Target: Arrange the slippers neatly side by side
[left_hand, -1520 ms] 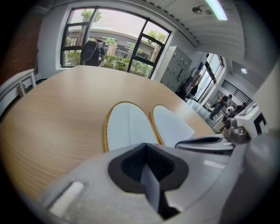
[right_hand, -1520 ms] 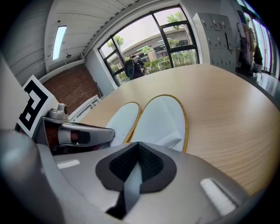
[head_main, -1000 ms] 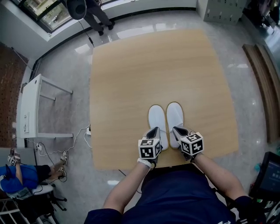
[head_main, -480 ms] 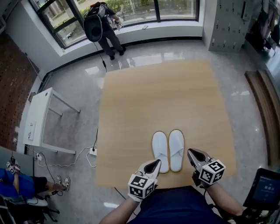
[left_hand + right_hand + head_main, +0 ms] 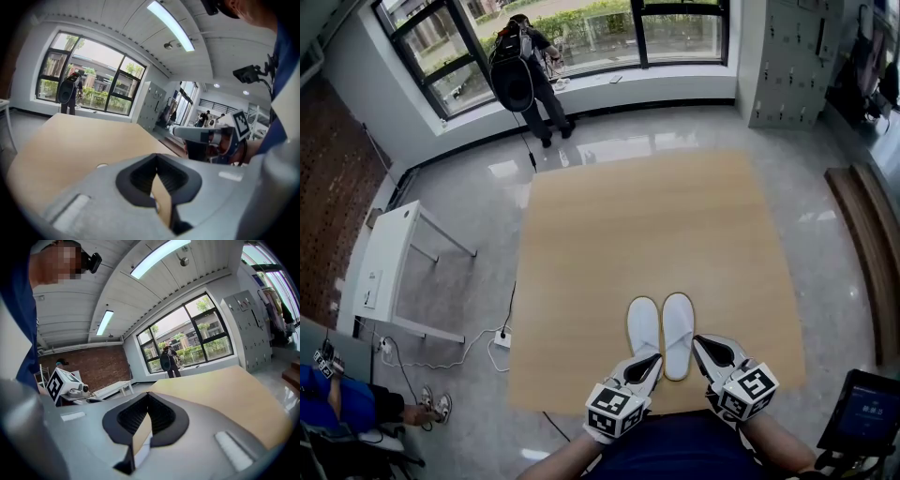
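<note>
Soft white cloth slippers [image 5: 678, 328], lower centre on the pale wooden table [image 5: 647, 225], look light and floppy, best pinched at the heels; left gripper [image 5: 649, 361] and right gripper [image 5: 699, 344] hover closed, empty.

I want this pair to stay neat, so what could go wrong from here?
The slippers lie side by side near the front edge of the wooden table. The left tool and right tool hover shut at their heels, so a careless move could knock one askew or off the edge.
</note>
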Available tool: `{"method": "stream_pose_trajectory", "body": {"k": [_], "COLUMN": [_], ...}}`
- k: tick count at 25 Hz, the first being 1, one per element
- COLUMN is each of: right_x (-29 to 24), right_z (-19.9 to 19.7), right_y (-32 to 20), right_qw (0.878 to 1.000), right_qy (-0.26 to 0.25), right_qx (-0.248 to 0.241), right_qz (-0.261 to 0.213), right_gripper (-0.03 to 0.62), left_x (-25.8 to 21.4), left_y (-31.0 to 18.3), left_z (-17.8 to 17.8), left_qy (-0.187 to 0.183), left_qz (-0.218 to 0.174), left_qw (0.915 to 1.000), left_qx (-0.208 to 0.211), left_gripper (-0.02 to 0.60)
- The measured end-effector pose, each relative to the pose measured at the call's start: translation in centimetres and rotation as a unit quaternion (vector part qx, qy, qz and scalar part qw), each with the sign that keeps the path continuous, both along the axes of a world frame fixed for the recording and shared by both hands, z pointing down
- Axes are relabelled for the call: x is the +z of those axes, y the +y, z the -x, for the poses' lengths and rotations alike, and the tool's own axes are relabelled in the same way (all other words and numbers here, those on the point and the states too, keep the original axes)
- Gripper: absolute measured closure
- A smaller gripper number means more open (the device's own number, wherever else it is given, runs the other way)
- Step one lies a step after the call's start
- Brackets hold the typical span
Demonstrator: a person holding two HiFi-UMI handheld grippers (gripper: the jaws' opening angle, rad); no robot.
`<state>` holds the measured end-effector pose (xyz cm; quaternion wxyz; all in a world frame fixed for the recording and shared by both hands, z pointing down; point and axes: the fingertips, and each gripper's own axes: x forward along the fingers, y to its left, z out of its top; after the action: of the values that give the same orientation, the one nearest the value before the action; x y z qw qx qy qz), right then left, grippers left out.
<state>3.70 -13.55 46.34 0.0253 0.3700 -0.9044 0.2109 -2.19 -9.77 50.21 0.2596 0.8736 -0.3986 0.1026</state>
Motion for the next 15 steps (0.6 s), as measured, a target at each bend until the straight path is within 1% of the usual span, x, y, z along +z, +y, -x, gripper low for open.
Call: {"method": "stream_pose_trajectory", "body": {"k": [2, 5, 7, 10, 12, 15], "right_x": [-0.7, -0.8, -0.6, -0.7, -1.1, -2.1], "right_z": [0.0, 0.0, 0.0, 0.0, 0.1, 0.6], "right_y": [-0.1, 0.1, 0.4, 0.8, 0.9, 1.3], "right_qw": [1.0, 1.0, 1.0, 0.999, 0.999, 0.999], "right_qy": [-0.007, -0.008, -0.004, 0.0, 0.0, -0.004], "right_qx": [0.011, 0.01, 0.003, -0.002, -0.005, -0.018], "right_qz": [-0.002, -0.016, -0.029, -0.04, -0.042, -0.047], "right_gripper": [0.585, 0.585, 0.585, 0.585, 0.585, 0.585], "left_x": [0.3, 0.8, 0.6, -0.2, -0.8, -0.3], "left_y": [0.5, 0.6, 0.5, 0.1, -0.1, 0.3], "left_z": [-0.6, -0.5, -0.4, 0.0, 0.0, 0.0], "left_qy": [-0.003, -0.033, -0.04, -0.036, -0.026, -0.016], "left_qz": [0.004, -0.024, -0.033, -0.032, -0.02, -0.001], "left_qw": [1.0, 0.9992, 0.9986, 0.9988, 0.9995, 0.9998], "left_qx": [0.005, 0.008, 0.007, 0.002, -0.003, -0.007], "left_gripper": [0.578, 0.578, 0.578, 0.578, 0.578, 0.578]}}
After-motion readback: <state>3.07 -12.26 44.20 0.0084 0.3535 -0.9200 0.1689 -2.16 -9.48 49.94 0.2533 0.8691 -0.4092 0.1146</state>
